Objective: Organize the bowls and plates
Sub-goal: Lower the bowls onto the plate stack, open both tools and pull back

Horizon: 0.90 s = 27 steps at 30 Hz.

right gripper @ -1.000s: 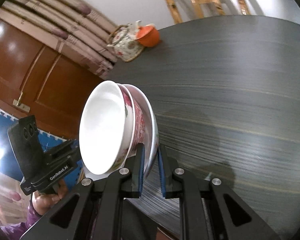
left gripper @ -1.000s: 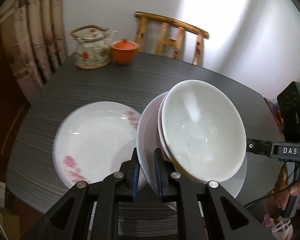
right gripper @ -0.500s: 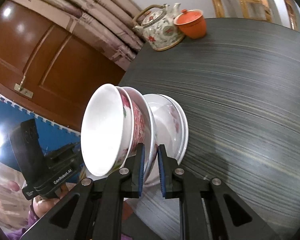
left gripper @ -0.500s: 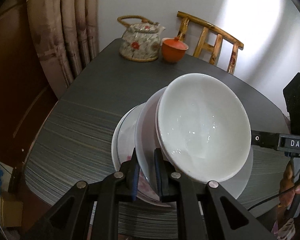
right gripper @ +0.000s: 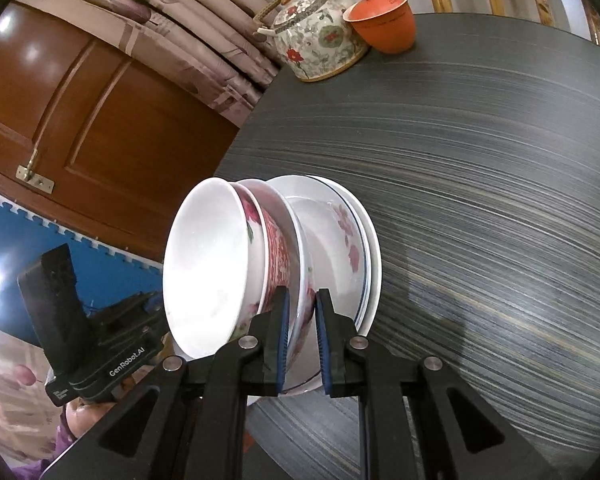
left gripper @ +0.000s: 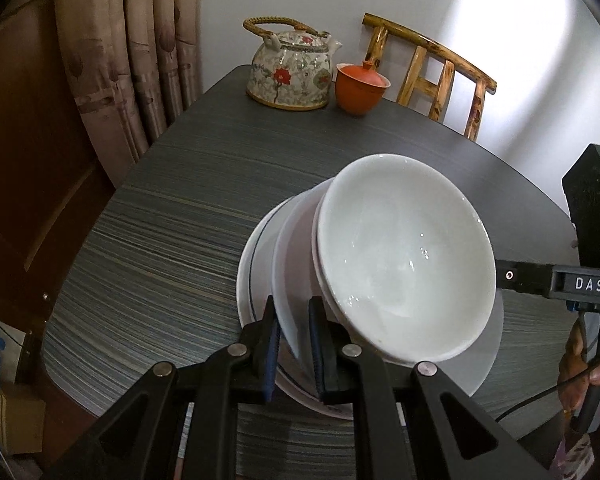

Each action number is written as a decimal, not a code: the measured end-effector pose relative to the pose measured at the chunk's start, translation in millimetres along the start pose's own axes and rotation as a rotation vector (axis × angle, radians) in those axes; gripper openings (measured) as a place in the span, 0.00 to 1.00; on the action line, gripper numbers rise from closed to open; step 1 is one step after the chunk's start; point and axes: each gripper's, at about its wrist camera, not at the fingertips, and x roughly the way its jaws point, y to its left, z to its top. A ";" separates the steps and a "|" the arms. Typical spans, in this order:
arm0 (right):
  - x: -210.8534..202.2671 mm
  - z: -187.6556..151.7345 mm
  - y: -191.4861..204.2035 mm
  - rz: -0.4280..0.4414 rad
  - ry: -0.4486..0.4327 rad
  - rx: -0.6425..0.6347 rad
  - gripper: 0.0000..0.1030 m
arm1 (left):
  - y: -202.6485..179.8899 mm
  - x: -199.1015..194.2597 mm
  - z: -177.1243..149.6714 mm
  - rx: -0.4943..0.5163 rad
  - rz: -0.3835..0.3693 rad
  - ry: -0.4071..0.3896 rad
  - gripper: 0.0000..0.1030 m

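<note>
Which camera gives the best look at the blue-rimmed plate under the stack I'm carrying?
The right wrist view: the blue-rimmed plate shows its pink flowers, blue line and rim on the table. The left wrist view shows only a rim sliver behind the held dishes.

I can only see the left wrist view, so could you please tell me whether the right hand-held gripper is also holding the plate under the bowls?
Observer: Yes, the right hand-held gripper is shut on the rim of the carried plate.
Operator: Thank you. What lies beneath it?
Observer: A pink-flowered plate sits in the blue-lined plate. I cannot tell whether the carried plate touches them.
Operator: Are the bowls plain on the outside?
Observer: No, the lower bowl has a red patterned wall.
</note>
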 end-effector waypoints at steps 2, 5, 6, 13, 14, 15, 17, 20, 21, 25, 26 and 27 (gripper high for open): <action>1.1 0.0 -0.5 0.001 0.000 -0.003 0.13 | -0.1 0.3 1.5 0.001 0.003 -0.002 0.12; 1.7 -0.4 -1.3 0.001 -0.003 -0.006 0.13 | -1.1 0.6 2.5 -0.002 0.008 -0.008 0.12; 1.8 -0.3 -1.2 0.000 -0.006 -0.009 0.13 | -1.7 1.0 2.5 -0.001 0.015 -0.006 0.13; 1.7 -0.3 -6.0 0.035 -0.016 0.017 0.15 | -10.1 -2.1 1.5 0.037 0.091 -0.008 0.19; 1.1 -0.2 -5.7 0.035 -0.020 0.017 0.15 | -10.1 -2.3 1.2 0.036 0.092 -0.005 0.19; 1.1 -0.2 -5.7 0.035 -0.020 0.017 0.15 | -9.8 -2.2 0.8 0.034 0.092 -0.001 0.19; -3.4 0.6 -4.7 0.021 -0.042 0.017 0.19 | -8.5 -2.9 0.7 0.028 0.093 0.002 0.22; -5.9 0.0 -2.5 -0.009 -0.052 -0.002 0.29 | -9.7 -7.6 -0.4 0.036 0.112 -0.007 0.23; -8.7 -1.0 -0.8 -0.032 -0.063 -0.012 0.32 | -11.2 -10.8 -1.2 0.045 0.126 -0.018 0.26; -27.0 -5.6 -0.4 -0.087 -0.138 -0.013 0.60 | -17.4 -21.7 -3.7 0.071 0.175 -0.051 0.30; -30.9 -6.9 0.6 -0.102 -0.151 -0.015 0.62 | -18.2 -23.1 -4.1 0.073 0.181 -0.053 0.31; -33.9 -7.7 1.9 -0.109 -0.160 -0.021 0.62 | -19.6 -26.0 -6.5 0.076 0.189 -0.060 0.34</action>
